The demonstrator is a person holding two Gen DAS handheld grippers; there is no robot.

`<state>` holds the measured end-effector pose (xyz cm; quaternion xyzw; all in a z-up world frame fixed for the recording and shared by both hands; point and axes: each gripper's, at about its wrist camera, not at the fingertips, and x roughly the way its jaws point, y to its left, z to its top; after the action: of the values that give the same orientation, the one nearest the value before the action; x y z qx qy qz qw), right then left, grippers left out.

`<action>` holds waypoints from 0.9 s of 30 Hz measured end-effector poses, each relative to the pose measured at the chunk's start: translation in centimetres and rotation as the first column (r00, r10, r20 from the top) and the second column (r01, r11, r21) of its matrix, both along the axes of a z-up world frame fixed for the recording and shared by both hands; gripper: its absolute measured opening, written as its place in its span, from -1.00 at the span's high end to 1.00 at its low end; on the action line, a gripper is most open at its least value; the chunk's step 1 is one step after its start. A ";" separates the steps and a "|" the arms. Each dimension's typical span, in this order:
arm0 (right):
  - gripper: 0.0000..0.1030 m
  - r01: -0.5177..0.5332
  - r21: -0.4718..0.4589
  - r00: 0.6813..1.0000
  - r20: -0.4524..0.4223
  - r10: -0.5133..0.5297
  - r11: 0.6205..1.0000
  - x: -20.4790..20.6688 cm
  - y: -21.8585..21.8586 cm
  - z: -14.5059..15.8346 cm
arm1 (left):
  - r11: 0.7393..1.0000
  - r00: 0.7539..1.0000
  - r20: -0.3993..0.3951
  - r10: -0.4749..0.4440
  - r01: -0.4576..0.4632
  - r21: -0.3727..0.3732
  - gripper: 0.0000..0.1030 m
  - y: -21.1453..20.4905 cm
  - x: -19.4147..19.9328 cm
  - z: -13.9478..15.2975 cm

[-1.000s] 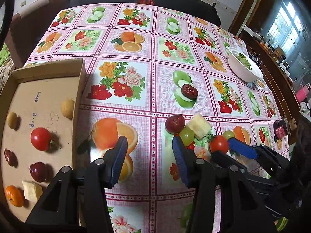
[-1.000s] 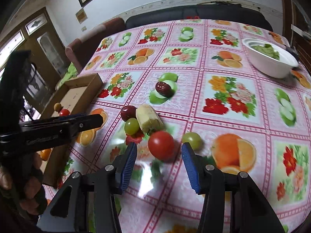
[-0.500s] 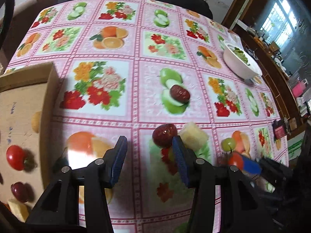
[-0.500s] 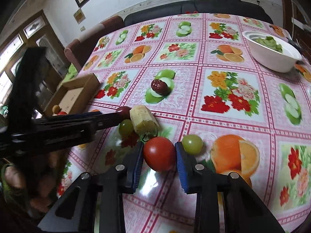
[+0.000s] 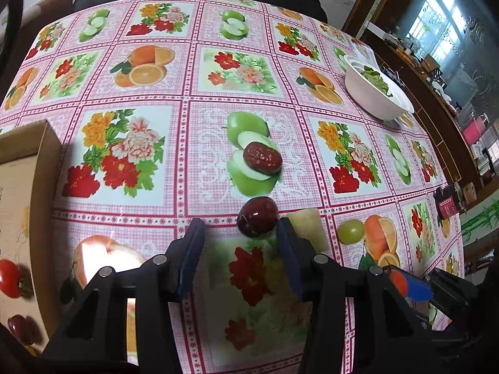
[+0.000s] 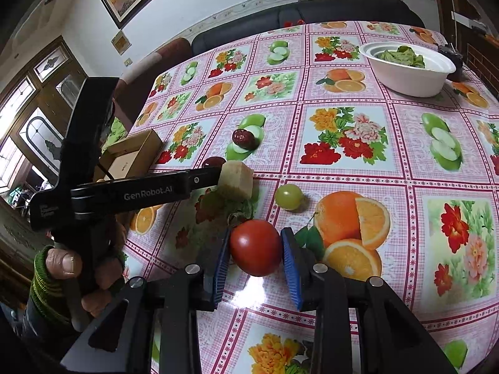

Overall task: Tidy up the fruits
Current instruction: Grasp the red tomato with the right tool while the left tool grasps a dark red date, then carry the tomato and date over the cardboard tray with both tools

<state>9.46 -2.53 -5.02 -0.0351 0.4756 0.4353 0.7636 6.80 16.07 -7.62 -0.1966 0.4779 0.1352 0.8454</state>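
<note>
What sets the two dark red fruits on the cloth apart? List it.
The wrinkled date is oblong with a creased, matt skin; the smooth dark fruit is rounder and glossy, with a highlight. The wrinkled date lies alone on a printed green apple, farther from the left gripper; the smooth dark fruit sits just ahead of that gripper's open fingers, beside the pale cube. Both are dark red and rest on the tablecloth, ungripped.
</note>
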 end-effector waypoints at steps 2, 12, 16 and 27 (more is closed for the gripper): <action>0.36 0.001 0.001 1.000 -0.001 -0.001 1.000 0.0 0.0 0.0 | 1.000 1.000 0.002 -0.007 0.007 -0.002 0.13 -0.1 0.4 -0.1; 0.36 0.016 0.002 1.000 0.000 -0.016 1.000 -0.1 -0.3 0.2 | 0.998 0.998 0.012 -0.061 0.061 0.022 0.53 -1.4 2.1 -0.3; 0.36 0.023 0.008 1.000 0.004 -0.023 1.000 -0.3 -0.6 0.4 | 0.999 0.999 0.014 -0.048 0.047 0.024 0.53 -1.3 1.3 0.0; 0.36 0.000 0.016 1.000 0.016 0.000 1.000 -1.8 0.1 1.2 | 0.991 0.999 0.020 0.047 -0.049 0.128 0.53 -1.4 -4.0 2.7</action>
<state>7.70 -2.39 -3.86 -0.0325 0.4658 0.4387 0.7678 2.75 14.69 -4.94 -0.1546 0.4561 0.1844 0.8568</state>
